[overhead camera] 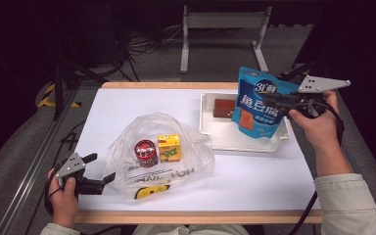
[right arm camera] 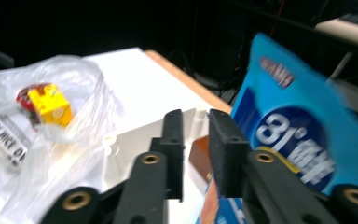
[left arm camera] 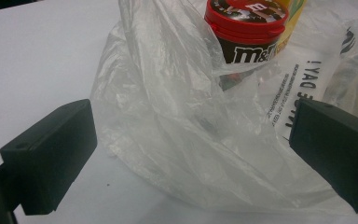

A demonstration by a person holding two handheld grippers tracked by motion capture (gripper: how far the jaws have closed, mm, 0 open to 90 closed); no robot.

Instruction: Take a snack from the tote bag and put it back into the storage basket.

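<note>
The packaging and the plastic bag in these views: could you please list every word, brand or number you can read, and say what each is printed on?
"m&" with a cut-off next letter: on the red-lidded candy jar in the plastic bag.
"31°": on the blue snack pouch; its large white characters and red logo are too blurred to read.
Black print on the plastic bag: mirrored, not legible.
Yellow carton: print too small.

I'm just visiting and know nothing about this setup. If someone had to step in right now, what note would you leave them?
Left gripper: open, jaws either side of the clear plastic bag's near edge, not pinching it.
Right gripper: appears shut on the side edge of the blue pouch, which is upright over the white tray.
Done: red-lidded candy tub and yellow carton sit in the bag.
Left, probably: carry the pouch to the bag; two brown blocks lie in the tray.
</note>
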